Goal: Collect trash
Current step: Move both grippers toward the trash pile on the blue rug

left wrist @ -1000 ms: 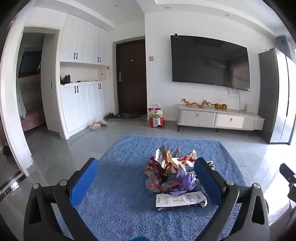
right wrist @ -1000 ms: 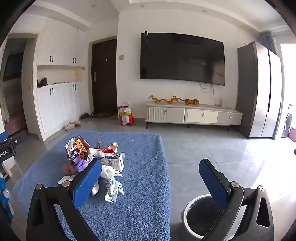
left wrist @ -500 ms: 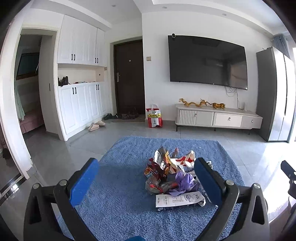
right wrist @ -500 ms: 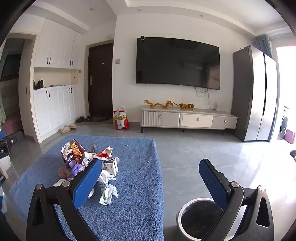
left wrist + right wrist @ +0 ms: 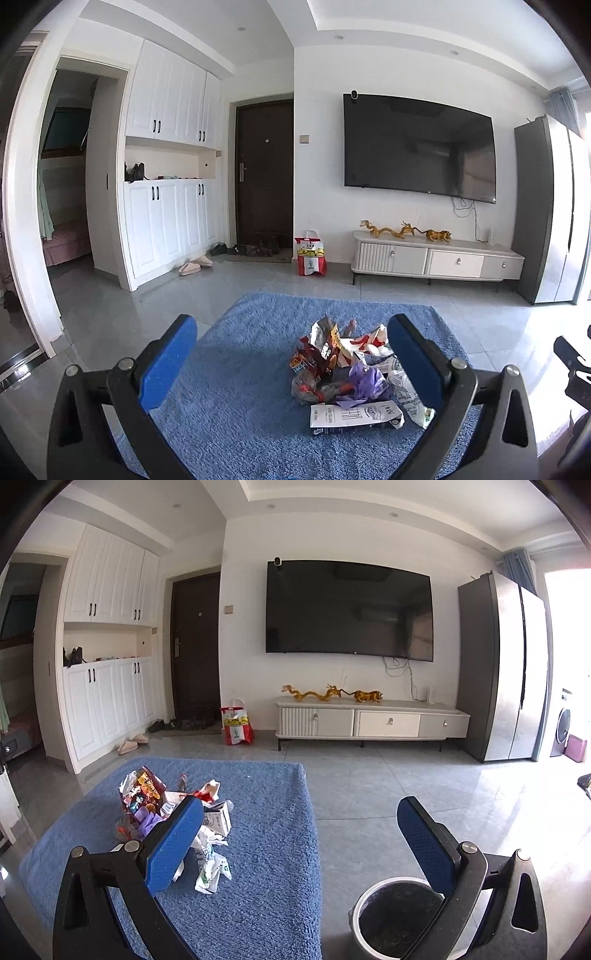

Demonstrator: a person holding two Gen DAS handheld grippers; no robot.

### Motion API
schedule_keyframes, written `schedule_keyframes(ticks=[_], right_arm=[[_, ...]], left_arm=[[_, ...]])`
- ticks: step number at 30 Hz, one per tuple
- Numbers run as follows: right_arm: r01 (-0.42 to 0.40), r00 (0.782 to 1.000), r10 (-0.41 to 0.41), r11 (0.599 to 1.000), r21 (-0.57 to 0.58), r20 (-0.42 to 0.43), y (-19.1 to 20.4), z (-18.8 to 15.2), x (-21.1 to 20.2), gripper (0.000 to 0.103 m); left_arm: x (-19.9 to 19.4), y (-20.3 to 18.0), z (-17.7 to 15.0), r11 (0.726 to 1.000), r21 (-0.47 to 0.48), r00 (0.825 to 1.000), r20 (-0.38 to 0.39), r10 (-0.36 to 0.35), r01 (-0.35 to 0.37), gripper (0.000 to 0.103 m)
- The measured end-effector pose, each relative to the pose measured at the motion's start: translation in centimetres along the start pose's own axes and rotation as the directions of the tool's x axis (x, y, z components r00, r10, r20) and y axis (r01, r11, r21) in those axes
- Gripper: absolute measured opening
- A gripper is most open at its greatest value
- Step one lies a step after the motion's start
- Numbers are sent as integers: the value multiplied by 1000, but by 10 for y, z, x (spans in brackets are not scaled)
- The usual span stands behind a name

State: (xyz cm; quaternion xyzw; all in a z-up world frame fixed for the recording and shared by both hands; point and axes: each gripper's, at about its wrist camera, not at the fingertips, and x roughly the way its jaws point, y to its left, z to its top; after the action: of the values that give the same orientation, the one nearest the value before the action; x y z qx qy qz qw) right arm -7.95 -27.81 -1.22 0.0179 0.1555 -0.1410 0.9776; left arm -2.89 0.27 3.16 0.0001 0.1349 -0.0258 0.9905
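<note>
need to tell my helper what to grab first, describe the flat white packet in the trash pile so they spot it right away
Find the blue rug and the trash pile on it. The flat white packet lies at the pile's near edge, the only flat, printed piece, below a crumpled purple wrapper.

Support surface: blue shaggy rug point(image 5: 240, 406) point(image 5: 266, 849), laid flat on grey tiled floor point(image 5: 110, 314) point(image 5: 388, 794). Trash pile point(image 5: 343, 369) point(image 5: 173, 812) lay directly on rug: crumpled snack wrappers, purple wad, flattened white carton point(image 5: 354, 415) at near edge. Round bin point(image 5: 395, 919), white rim, dark inside, stood on floor just beside rug's right edge. Also on floor: red-and-white bag point(image 5: 311, 254) point(image 5: 237, 728) near wall, slippers point(image 5: 192, 264) by cabinets.
</note>
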Motion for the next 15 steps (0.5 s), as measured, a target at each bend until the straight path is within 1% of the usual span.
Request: schedule_keyframes(ticks=[6,10,15], right_arm=[[-3,1000,3,1000,3,-4,1,0,4,103],[-7,1000,7,1000,-1,-9,2,0,7,103],[-8,1000,8,1000,-3,-19,4,2,13,103]], left_arm=[[0,-2,-1,999,25,999,28,35,-35,103],[7,-1,-1,1000,24,1000,10,20,-20,103],[17,-9,-4,998,64,1000,-16,8,-7,103]])
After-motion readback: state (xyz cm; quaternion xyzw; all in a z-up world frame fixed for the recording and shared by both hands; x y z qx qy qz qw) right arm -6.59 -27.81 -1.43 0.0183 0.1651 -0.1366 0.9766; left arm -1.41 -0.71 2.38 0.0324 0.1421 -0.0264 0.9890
